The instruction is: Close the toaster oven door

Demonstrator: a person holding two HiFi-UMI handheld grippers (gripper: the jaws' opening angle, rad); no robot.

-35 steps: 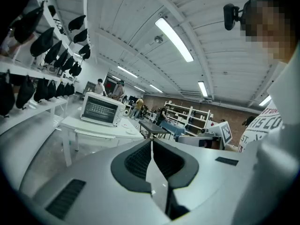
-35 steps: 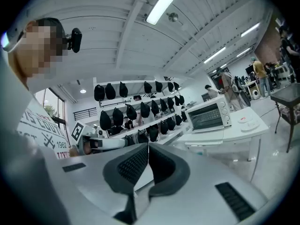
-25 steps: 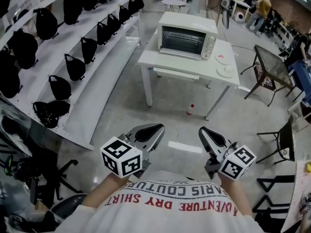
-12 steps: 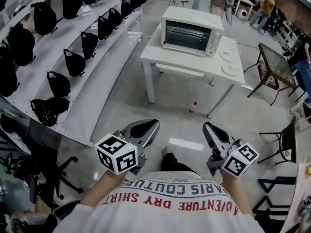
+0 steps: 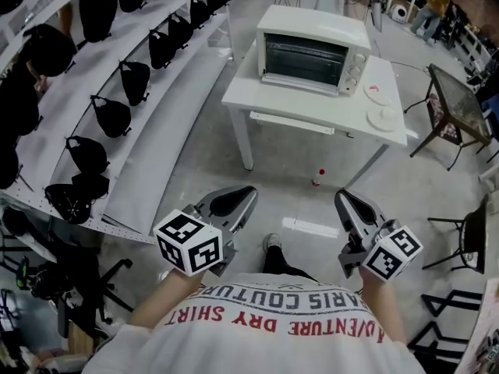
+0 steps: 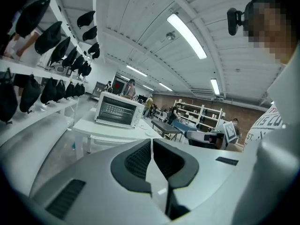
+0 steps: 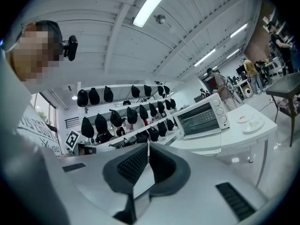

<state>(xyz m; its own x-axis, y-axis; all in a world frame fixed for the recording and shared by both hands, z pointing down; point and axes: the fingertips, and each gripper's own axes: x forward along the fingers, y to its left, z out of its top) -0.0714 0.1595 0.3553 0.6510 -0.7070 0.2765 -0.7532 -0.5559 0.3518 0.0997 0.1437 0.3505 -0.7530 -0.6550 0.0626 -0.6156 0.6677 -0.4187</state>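
Note:
The white toaster oven [image 5: 313, 51] stands on a white table [image 5: 257, 96] ahead, its glass door upright against the front. It also shows in the left gripper view as the toaster oven [image 6: 118, 109] and in the right gripper view as the toaster oven [image 7: 202, 117]. My left gripper [image 5: 248, 194] and right gripper [image 5: 341, 197] are held low near my body, far short of the table. Both are shut with nothing between their jaws.
Two small white dishes [image 5: 380, 104] lie on the table's right side. Tiered white shelves with black bags [image 5: 109, 115] run along the left. A small bottle [image 5: 320, 177] stands on the floor under the table. Dark chairs [image 5: 448, 104] and people are at the right and back.
The table and oven have grown larger and slid lower in the head view as I walked toward them. Both grippers keep their place near my body, jaws unchanged.

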